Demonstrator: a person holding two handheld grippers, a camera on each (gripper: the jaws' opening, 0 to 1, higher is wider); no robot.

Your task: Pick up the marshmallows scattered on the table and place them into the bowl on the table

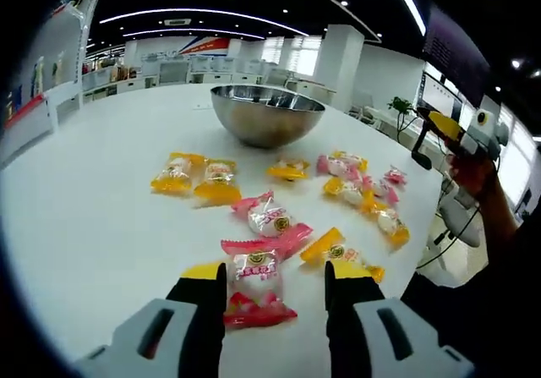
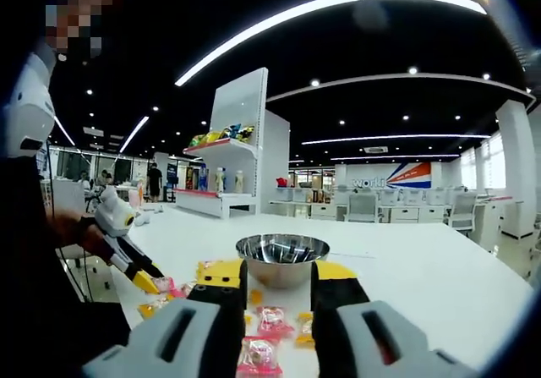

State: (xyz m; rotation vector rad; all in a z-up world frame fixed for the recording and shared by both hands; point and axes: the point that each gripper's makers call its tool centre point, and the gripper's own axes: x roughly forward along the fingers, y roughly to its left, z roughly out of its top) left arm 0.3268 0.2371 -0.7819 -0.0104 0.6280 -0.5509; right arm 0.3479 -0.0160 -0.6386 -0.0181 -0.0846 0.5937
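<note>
Bright ceiling strip lights [image 2: 321, 6] were noted; table [image 1: 101, 226] evenly lit, soft shadows; edges heavily fisheye-distorted.

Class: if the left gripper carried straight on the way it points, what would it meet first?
Probably the pink-wrapped marshmallow lying between the open jaws of the left gripper; another pink marshmallow packet lies beyond, though depth is uncertain.

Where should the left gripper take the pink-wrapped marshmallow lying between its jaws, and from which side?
Probably across the plump middle of the pink-wrapped marshmallow, coming down from above. It lies flat on the white table, its flat crimped ends pointing towards and away from the left gripper, so the open jaws already straddle the long sides. The ends look too thin to hold firmly.
</note>
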